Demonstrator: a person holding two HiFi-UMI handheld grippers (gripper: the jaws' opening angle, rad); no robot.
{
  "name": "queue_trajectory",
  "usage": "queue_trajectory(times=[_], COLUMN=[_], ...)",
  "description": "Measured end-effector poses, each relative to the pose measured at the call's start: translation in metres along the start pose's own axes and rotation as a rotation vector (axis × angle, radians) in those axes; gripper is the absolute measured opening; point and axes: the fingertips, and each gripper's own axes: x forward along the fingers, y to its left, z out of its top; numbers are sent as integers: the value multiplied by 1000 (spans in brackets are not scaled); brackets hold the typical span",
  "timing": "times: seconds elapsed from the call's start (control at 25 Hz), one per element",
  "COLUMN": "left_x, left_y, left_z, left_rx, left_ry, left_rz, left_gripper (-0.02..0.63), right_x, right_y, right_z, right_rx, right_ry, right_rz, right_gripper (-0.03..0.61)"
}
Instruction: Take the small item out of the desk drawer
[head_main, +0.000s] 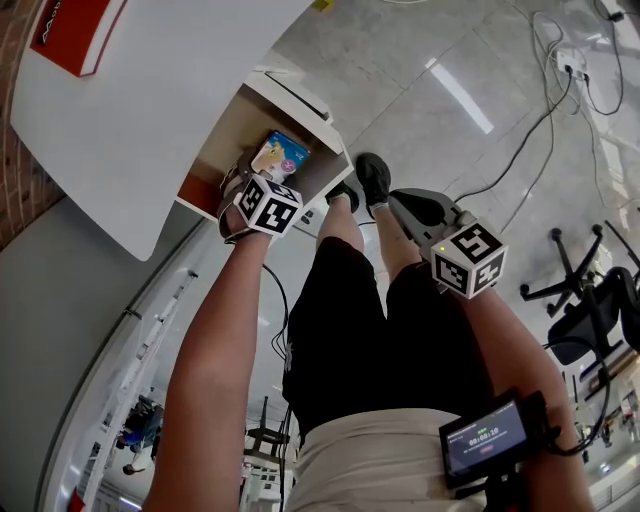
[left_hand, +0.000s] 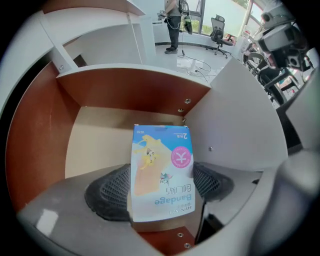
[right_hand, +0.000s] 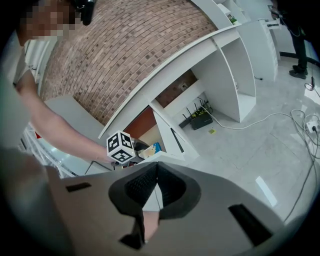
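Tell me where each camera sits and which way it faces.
Head view: on the person's head, facing steeply down; shows both forearms, legs, left tongs at the drawer, right tongs over the floor.
Left gripper view: on the left tongs, facing into the drawer; only its pads show, shut on the bandage box.
Right gripper view: on the right tongs, facing the desk sidelong; shows its shut pads and the person's left arm.
Shared: all three show the bandage box.
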Motion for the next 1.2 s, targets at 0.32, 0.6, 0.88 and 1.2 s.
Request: queue_trajectory(times=[0.32, 0.6, 0.88, 1.2], left_x=[-25, -51, -80, -115], left_y=[6, 11, 19, 15], left_z=[-11, -22, -38, -48], left_rx=[-128, -176, -253, -376], left_ry=[-60, -96, -114, -157], left_rz=[32, 55, 77, 76], left_gripper=[391, 391, 391, 391], right_x=[13, 21, 23, 28], right_y=[14, 37, 52, 73], right_z=[2, 6, 14, 25], right_rx=[-55, -93, -112, -138], right_ry=[59, 87, 97, 116], right_rz=[43, 76, 86, 102], right_gripper=[5, 5, 5, 5])
